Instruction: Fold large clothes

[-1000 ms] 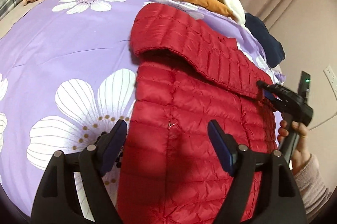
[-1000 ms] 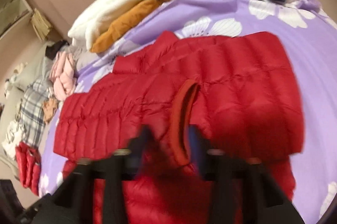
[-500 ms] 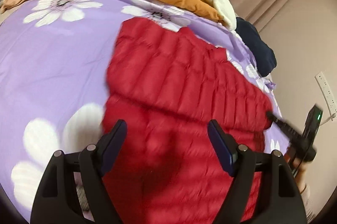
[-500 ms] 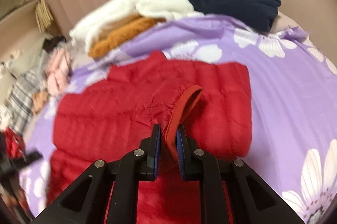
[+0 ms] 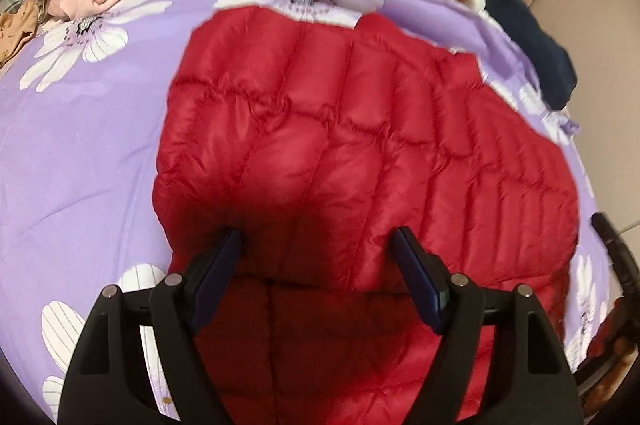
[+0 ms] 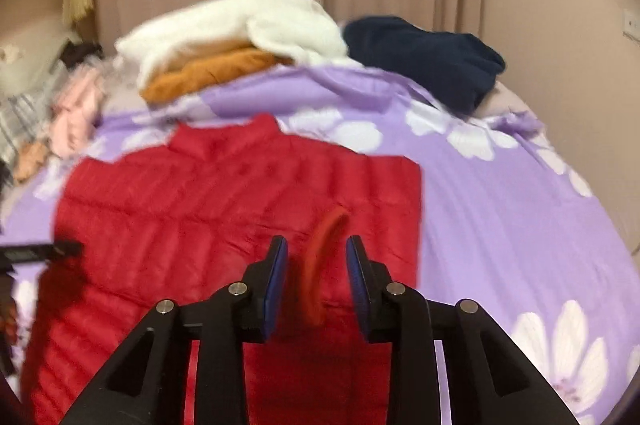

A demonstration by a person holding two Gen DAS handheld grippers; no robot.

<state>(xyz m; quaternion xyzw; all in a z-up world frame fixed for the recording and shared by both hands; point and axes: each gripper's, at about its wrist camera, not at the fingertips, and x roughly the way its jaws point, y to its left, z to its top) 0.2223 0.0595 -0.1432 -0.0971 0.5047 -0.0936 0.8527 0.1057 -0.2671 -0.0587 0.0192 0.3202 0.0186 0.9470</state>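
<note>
So we've just let go: our right gripper (image 6: 316, 281), pinched on the orange-lined sleeve cuff (image 6: 320, 257) half a second ago, now has its fingers spread with the cuff loose between them. Our left gripper (image 5: 316, 265) hovers wide open, holding nothing. The puffy red quilted down jacket (image 5: 360, 145) lies on the purple flower-print bedsheet (image 5: 80, 145), sleeves across the body. Slippery, springy stuff. Fluffy white fleece (image 6: 248, 21) sits beyond.
</note>
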